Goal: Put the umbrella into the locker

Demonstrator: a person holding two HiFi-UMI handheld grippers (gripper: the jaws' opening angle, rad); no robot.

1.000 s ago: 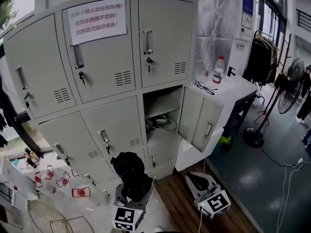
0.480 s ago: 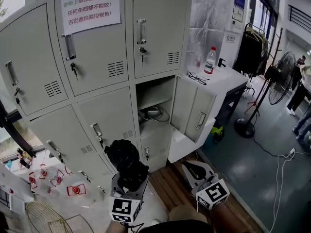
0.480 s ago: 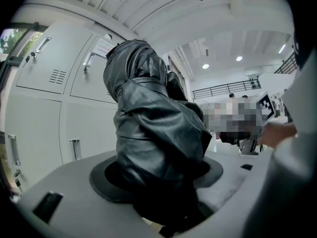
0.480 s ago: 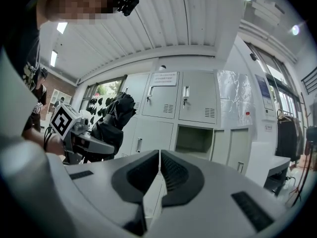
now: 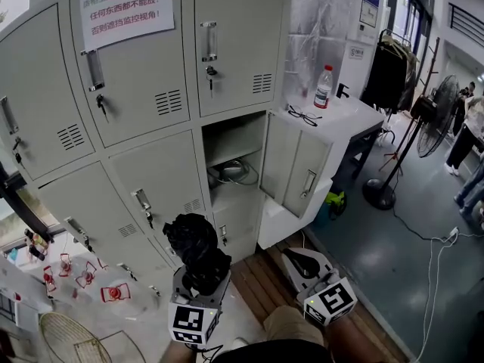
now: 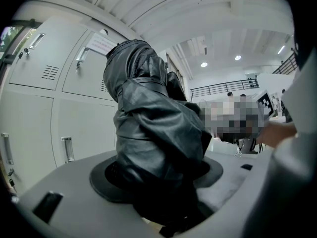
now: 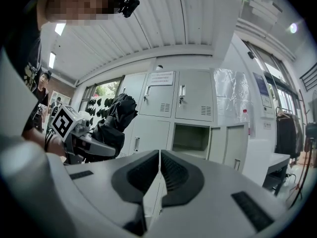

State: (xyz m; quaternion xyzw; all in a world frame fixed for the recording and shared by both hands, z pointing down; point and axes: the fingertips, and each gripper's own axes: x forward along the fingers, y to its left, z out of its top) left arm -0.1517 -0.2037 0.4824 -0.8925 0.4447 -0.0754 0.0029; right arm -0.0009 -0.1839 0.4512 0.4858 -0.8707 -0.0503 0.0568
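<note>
Folded umbrella (image 5: 198, 249) clamped in the left gripper (image 5: 203, 287), with jaws spread wide around its lower end. Lower centre of the head view; long axis rising out of the jaws, tilted slightly left. Right gripper (image 5: 301, 260) at lower right, empty, with jaws pressed together. Open locker compartment (image 5: 231, 150) above and slightly right of the umbrella's tip, well apart, with door (image 5: 293, 171) swung right. Neither gripper clearly nearer; left one loaded, so likely the reaching one. Black, glossy, crumpled fabric in a lumpy bundle; flat grey painted metal, vented, boxy, shelved inside.

table (image 5: 361, 121): bottle (image 5: 323, 87), glasses (image 5: 302, 116) | open locker (image 5: 236, 133): cables (image 5: 229, 172)
</note>
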